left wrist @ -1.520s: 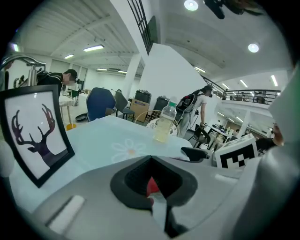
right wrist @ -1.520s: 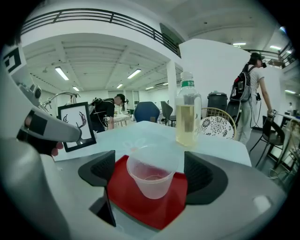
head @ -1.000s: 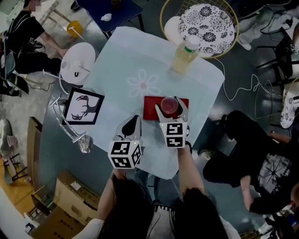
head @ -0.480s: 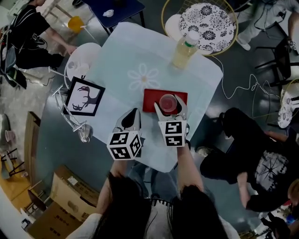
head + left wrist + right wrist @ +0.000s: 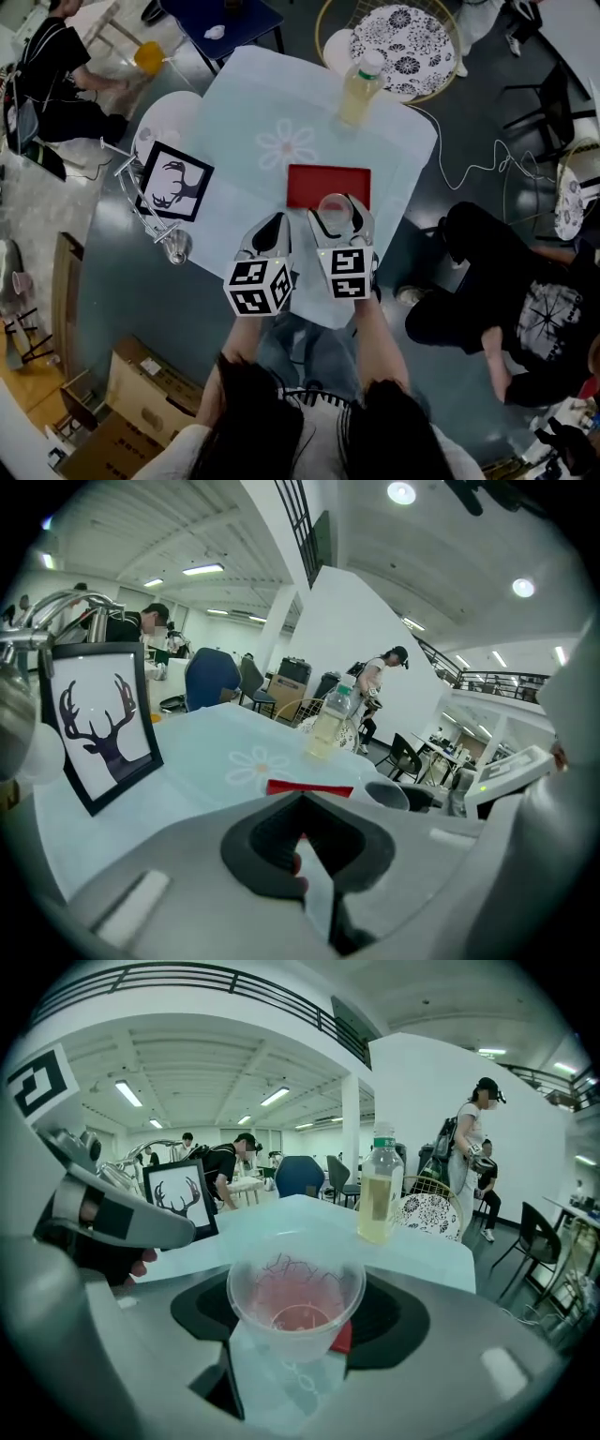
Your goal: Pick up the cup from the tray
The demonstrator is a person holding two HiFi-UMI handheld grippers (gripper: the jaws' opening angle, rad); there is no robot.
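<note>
Since 1 second ago the right tool [image 5: 338, 223] has drawn back toward the person with the cup [image 5: 335, 207]. The cup sat over the middle of the tray [image 5: 309, 183] then, and now shows at the tray's near edge. The right tool's 2 jaws are closed in on the cup's wall, on either side, below the rim. The right gripper view shows the cup upright between them, clear and empty, with a bit of red tray visible under it. It looks lifted, but I cannot tell whether its base is fully free of the tray. The left tool [image 5: 269, 236] sits just left of the tray's near corner, its jaws brought together on nothing.

By its look the cup is thin clear plastic: very light, soft-walled, easy to buckle, and smooth enough to slip. I judge that a mild squeeze on the side wall, a little under the stiffer rim, suits it best, with the cup kept level.

Beyond the tray, on the pale table [image 5: 253, 122], stands a bottle [image 5: 356, 86] of yellowish drink. Well to the tray's left is a framed deer picture [image 5: 174, 181].
</note>
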